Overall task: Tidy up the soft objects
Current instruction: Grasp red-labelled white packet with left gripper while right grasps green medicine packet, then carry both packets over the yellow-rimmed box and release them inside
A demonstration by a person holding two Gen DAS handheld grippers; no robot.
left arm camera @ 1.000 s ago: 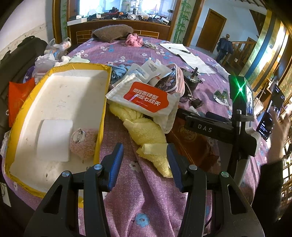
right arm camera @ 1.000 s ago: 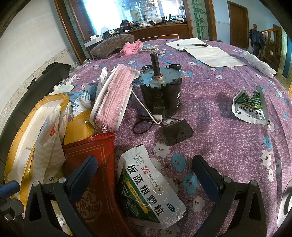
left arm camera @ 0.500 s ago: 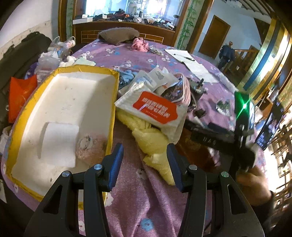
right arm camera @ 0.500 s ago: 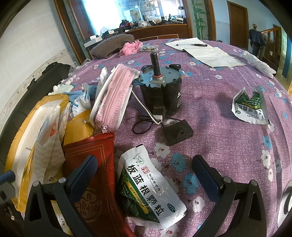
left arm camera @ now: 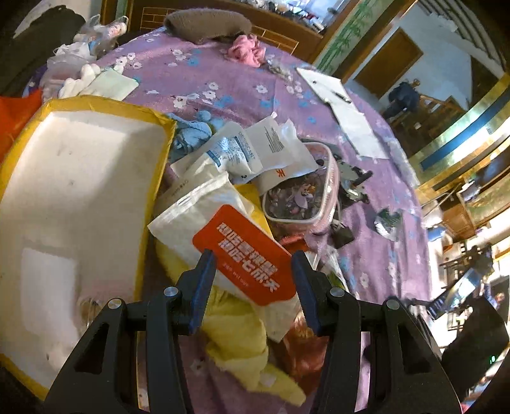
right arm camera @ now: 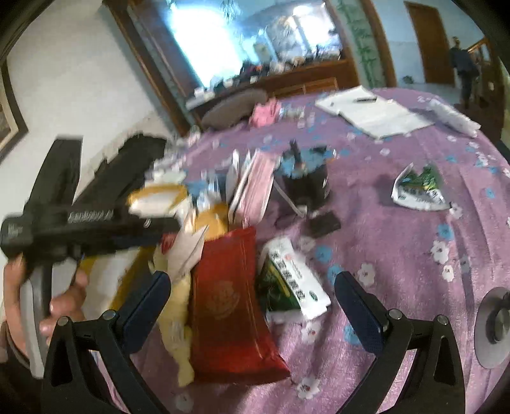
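My left gripper [left arm camera: 251, 277] is open and hovers just above a white pack with an orange label [left arm camera: 245, 251], which lies on a yellow towel [left arm camera: 236, 337]. A white foam box with yellow rim [left arm camera: 159, 153] lies to the left, holding a white pad [left arm camera: 47, 280]. My right gripper [right arm camera: 251, 302] is open and empty above a red pouch [right arm camera: 229, 302] and a green-white sachet [right arm camera: 290, 280]. The yellow towel [right arm camera: 173, 318] shows left of the pouch. The left gripper's body [right arm camera: 79, 223] appears blurred at left.
A pink zip pouch [left arm camera: 299, 194] and sachets lie in the pile. A black motor [right arm camera: 302, 181], a torn green packet [right arm camera: 417, 188], papers with a pen [right arm camera: 369, 111], a brown knit hat [left arm camera: 207, 22] and a pink cloth [left arm camera: 245, 51] sit on the purple tablecloth.
My left gripper has moved forward over the pile, from the towel's end to the orange-label pack. My right gripper has pulled back and risen, and its view is blurred.
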